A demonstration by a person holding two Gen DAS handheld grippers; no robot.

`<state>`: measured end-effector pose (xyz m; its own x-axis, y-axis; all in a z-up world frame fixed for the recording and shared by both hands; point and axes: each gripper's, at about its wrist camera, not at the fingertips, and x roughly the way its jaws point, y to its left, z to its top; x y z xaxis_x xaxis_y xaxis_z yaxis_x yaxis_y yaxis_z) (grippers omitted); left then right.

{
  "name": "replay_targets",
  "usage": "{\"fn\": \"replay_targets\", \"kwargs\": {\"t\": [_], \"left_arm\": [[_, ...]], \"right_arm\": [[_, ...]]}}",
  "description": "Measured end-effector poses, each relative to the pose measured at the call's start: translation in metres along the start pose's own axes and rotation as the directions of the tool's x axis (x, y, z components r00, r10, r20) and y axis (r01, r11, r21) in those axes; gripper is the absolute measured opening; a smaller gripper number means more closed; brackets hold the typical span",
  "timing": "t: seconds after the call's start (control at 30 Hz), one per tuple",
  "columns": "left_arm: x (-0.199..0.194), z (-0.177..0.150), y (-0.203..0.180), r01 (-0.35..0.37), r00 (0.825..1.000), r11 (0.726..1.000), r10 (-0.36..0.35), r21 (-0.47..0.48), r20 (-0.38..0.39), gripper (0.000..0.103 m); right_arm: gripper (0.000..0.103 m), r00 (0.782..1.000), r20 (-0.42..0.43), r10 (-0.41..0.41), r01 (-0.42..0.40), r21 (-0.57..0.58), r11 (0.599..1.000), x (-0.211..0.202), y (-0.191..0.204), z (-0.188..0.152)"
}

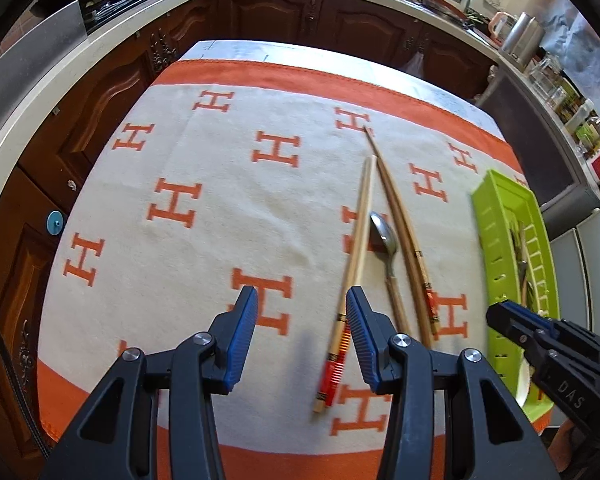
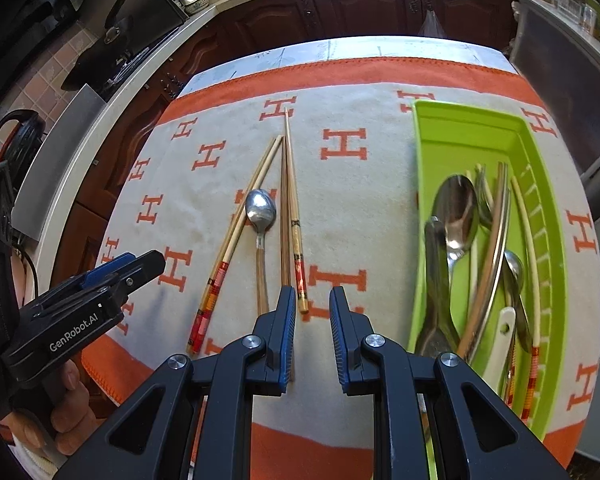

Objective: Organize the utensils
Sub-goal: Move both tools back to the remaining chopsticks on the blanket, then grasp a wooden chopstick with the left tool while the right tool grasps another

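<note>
"GenRobot.AI" was read on the left tongs (image 2: 140,266), and "DAS" on the right tongs (image 1: 500,316). Both were held open and empty above the desk (image 2: 372,184). Two chopstick pairs (image 2: 288,200) and a spoon (image 2: 260,206) were seen on the H-patterned cloth, beside the green tray (image 2: 472,120) of cutlery.

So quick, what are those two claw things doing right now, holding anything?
Left gripper: open, holding nothing, above the cloth beside the chopsticks.
Right gripper: open, holding nothing, near the green tray.

spoon (image 2: 260,210) | flat between two chopstick pairs (image 2: 236,232) (image 2: 291,216) | green tray (image 2: 548,184) holds cutlery
</note>
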<state>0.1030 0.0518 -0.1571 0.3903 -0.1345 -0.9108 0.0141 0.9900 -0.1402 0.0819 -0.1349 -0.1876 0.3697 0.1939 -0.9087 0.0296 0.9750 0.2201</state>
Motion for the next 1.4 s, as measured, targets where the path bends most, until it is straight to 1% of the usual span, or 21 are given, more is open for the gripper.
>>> {"fn": "replay_targets", "kwargs": {"t": [0.13, 0.33, 0.4, 0.47, 0.6, 0.77, 0.93, 1.0, 1.03, 1.1, 1.13, 1.27, 1.33, 1.4], "left_arm": [[0.009, 0.006, 0.010, -0.006, 1.000, 1.000, 0.006, -0.005, -0.012, 0.044], [0.024, 0.013, 0.013, 0.016, 0.999, 1.000, -0.015, 0.026, -0.034, 0.044], [0.029, 0.014, 0.014, 0.038, 0.998, 0.999, -0.037, 0.035, -0.049, 0.044], [0.033, 0.014, 0.015, 0.045, 0.997, 0.998, -0.042, 0.035, -0.060, 0.044], [0.038, 0.015, 0.017, 0.049, 0.997, 0.998, -0.047, 0.038, -0.068, 0.044], [0.042, 0.016, 0.019, 0.052, 0.996, 0.998, -0.049, 0.041, -0.072, 0.044], [0.047, 0.017, 0.015, 0.058, 0.995, 0.997, -0.053, 0.056, -0.083, 0.044], [0.049, 0.017, 0.014, 0.061, 0.995, 0.996, -0.056, 0.063, -0.088, 0.044], [0.051, 0.016, 0.012, 0.065, 0.994, 0.996, -0.058, 0.069, -0.092, 0.044], [0.053, 0.016, 0.009, 0.081, 0.992, 0.993, -0.072, 0.084, -0.102, 0.044], [0.054, 0.017, 0.006, 0.097, 0.990, 0.991, -0.086, 0.096, -0.110, 0.044], [0.056, 0.016, -0.002, 0.147, 0.984, 0.981, -0.131, 0.127, -0.123, 0.042], [0.056, 0.015, -0.006, 0.160, 0.982, 0.976, -0.142, 0.145, -0.125, 0.041], [0.058, 0.014, -0.013, 0.157, 0.982, 0.974, -0.137, 0.161, -0.127, 0.041]], "right_arm": [[0.018, 0.999, -0.031, 0.030, -0.030, -0.006, 1.000, 0.017, 0.007, 0.015], [0.018, 0.996, -0.080, 0.026, -0.029, -0.035, 0.999, 0.049, 0.019, 0.039], [0.018, 0.996, -0.092, 0.018, -0.022, -0.043, 0.999, 0.059, 0.020, 0.044], [0.018, 0.994, -0.108, -0.009, 0.003, -0.062, 0.998, 0.072, 0.022, 0.048], [0.018, 0.991, -0.131, -0.039, 0.029, -0.078, 0.997, 0.090, 0.020, 0.052], [0.018, 0.990, -0.125, -0.067, 0.053, -0.112, 0.992, 0.100, 0.024, 0.052], [0.018, 0.984, -0.086, -0.156, 0.134, -0.215, 0.967, 0.106, 0.043, 0.054], [0.018, 0.983, -0.067, -0.172, 0.151, -0.241, 0.959, 0.108, 0.047, 0.055], [0.018, 0.984, -0.057, -0.171, 0.153, -0.245, 0.957, 0.108, 0.048, 0.055], [0.009, 0.985, -0.050, -0.165, 0.149, -0.231, 0.961, 0.107, 0.045, 0.056], [0.007, 0.987, -0.054, -0.149, 0.134, -0.217, 0.967, 0.106, 0.042, 0.057], [0.007, 0.993, -0.068, -0.095, 0.083, -0.159, 0.984, 0.100, 0.028, 0.055], [0.007, 0.994, -0.072, -0.083, 0.072, -0.146, 0.987, 0.096, 0.024, 0.051], [0.007, 0.995, -0.073, -0.069, 0.059, -0.131, 0.990, 0.091, 0.019, 0.046]]}}
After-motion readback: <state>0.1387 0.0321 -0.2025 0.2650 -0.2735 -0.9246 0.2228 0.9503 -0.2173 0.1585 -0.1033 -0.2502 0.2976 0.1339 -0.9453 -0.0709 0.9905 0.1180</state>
